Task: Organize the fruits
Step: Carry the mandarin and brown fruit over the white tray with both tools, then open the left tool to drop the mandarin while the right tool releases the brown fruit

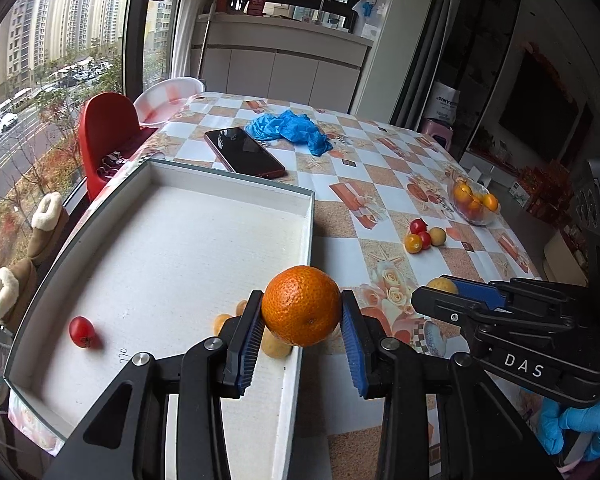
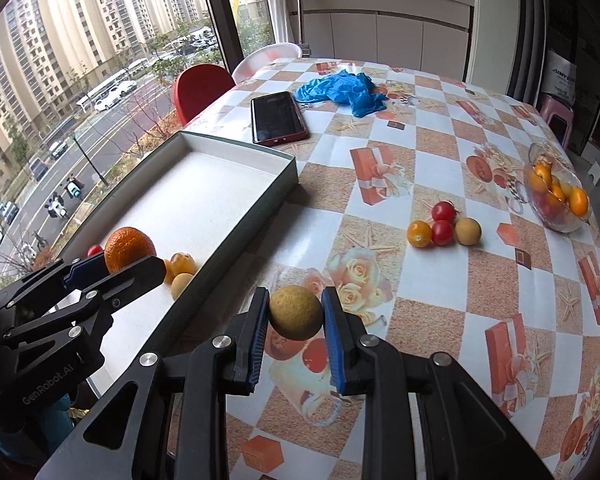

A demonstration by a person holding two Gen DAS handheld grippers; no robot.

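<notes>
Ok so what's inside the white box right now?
The white box holds a red cherry tomato and a few small yellow fruits near its right wall. The orange clamped in the left gripper hides part of them, so their count is unclear.

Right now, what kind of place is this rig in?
Most likely a flat's dining area, high up. A table with a patterned oilcloth carries a glass fruit bowl and a phone; white cabinets stand behind, and the window looks down on a street and tower blocks.
</notes>
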